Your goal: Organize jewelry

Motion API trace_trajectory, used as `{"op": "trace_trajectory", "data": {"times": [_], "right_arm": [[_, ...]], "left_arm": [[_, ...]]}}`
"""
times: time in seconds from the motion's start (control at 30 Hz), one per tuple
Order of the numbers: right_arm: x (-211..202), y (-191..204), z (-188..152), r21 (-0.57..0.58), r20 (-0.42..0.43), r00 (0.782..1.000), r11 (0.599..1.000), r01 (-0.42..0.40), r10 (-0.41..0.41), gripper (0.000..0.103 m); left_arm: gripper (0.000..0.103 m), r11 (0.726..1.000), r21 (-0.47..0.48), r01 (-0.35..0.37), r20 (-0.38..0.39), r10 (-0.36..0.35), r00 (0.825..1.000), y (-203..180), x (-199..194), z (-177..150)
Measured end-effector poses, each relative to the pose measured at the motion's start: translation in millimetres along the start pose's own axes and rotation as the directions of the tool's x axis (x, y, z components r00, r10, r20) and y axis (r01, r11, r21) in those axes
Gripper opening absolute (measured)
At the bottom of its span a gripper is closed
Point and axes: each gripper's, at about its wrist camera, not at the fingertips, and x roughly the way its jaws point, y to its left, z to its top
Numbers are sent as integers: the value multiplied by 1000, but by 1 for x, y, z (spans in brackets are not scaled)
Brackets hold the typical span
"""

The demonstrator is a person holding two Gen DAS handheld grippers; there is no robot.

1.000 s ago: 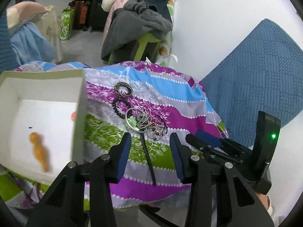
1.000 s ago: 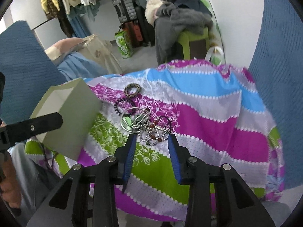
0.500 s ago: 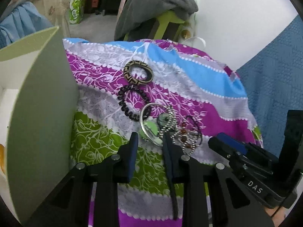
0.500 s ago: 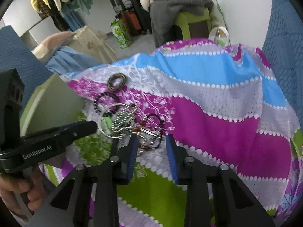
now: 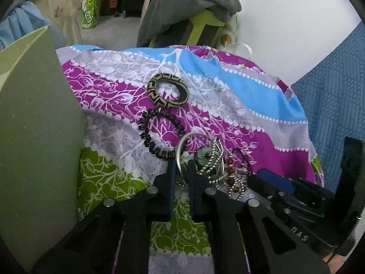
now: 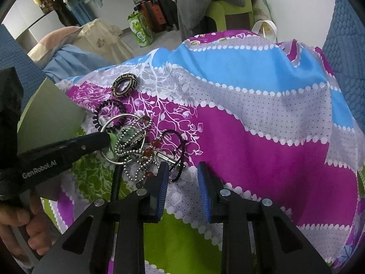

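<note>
Silver bangle (image 5: 182, 150), nearest piece of the tangled jewelry heap (image 6: 141, 146) on the patterned cloth (image 6: 262, 123), sits pinched at its rim between the left tongs (image 5: 181, 178), whose jaws have just been closing. Right tongs (image 6: 183, 178) hang partly spread beside the heap, pinching nothing, likely ready to steady it. Farther off lie a black coil tie (image 5: 159, 137), a woven ring (image 5: 167, 90), and the box (image 5: 34, 125), probably where pieces go.

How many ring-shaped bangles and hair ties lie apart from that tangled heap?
2. The patterned bangle lies farthest back on the cloth; the black coil hair tie sits just nearer, touching the silver hoop of the heap. More could hide in the tangle.
</note>
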Motion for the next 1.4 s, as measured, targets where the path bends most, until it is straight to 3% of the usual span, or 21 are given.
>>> {"op": "trace_trajectory", "data": {"times": [0.43,0.53,0.63,0.93,1.17,1.3,1.4], "right_arm": [[10,23,0,-136,10,995,986,98,-98,24],[11,27,-3,-163,16,991,977,134,-133,8],[8,24,-3,-144,7,993,983,118,-118,3],[-44,35,-1,-110,134,990,992,62,-47,2],[-68,43,-11,-93,168,986,995,18,-2,2],[-64,38,-13,-37,145,989,999,-29,34,4],[-45,29,-15,32,58,995,996,-80,78,11]], "left_arm": [[3,997,75,15,69,-20,997,-16,-62,-5],[3,998,65,24,80,-29,996,-15,-76,-7],[3,997,68,23,99,-30,995,-14,-90,-8],[3,996,89,18,135,-30,990,-15,-123,-17],[3,995,94,25,137,-37,990,-14,-139,-27],[3,995,92,34,144,-47,988,-15,-150,-32],[3,995,91,36,157,-50,986,-15,-160,-32]]}}
